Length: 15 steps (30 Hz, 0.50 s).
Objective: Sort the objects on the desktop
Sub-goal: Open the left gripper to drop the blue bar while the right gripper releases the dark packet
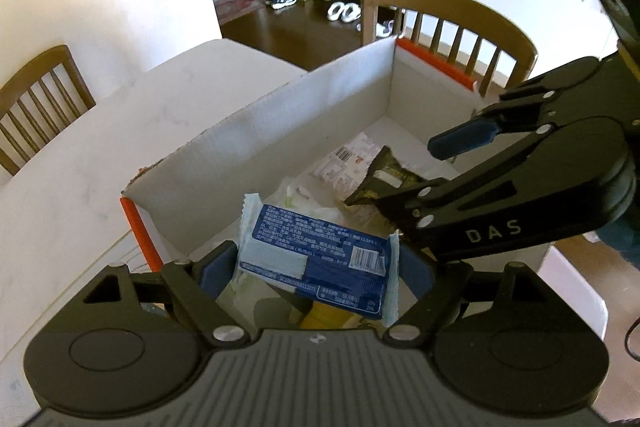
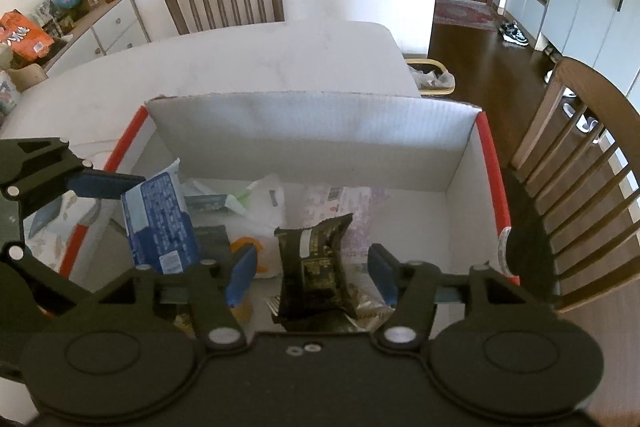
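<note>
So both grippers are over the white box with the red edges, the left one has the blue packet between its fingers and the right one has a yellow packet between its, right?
Not quite: in the right wrist view the packet between the right gripper fingers is black, not yellow. The rest holds: left gripper, blue packet, white box.

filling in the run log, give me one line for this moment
left gripper: shut on blue packet | right gripper: open, black packet loose between jaws | both over box

Between the left jaws we see a glossy blue plastic wrapper (image 1: 316,259); between the right jaws, a crinkled black foil packet (image 2: 314,263). Beyond them stand matt white corrugated cardboard box walls (image 2: 312,135) and a smooth pale table (image 2: 248,67).
</note>
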{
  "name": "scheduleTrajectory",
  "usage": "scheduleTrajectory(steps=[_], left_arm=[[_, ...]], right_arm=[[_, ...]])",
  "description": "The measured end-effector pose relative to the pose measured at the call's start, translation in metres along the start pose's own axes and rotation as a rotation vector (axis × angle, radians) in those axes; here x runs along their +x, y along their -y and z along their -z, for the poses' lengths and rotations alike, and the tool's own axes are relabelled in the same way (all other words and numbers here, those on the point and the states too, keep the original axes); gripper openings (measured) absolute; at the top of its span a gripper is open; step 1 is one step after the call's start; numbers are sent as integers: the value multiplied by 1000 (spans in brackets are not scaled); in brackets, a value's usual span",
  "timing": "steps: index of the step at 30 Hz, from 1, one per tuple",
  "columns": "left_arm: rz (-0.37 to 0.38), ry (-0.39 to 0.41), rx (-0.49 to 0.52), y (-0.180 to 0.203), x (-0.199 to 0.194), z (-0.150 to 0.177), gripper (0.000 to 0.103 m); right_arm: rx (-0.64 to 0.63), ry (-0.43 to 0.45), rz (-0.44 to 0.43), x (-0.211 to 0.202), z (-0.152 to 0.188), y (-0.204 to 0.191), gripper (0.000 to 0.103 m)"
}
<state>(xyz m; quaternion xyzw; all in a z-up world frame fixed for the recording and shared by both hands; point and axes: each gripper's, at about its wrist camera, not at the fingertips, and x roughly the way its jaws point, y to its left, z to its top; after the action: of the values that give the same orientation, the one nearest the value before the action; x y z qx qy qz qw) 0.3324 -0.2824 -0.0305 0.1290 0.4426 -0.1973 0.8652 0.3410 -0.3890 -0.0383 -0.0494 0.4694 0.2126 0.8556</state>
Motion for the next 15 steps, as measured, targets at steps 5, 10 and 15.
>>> scheduleTrajectory(steps=[5,10,15], left_arm=[[21,25,-23,-4,-9,4,98],[26,51,-28,-4,-19,8,102],[40,57,-29,-4,-25,11,103]], right_arm=[[19,19,-6,-10,0,0,76],[29,40,-27,-20,3,-5,86],[28,61,-31,-27,3,-11,87]])
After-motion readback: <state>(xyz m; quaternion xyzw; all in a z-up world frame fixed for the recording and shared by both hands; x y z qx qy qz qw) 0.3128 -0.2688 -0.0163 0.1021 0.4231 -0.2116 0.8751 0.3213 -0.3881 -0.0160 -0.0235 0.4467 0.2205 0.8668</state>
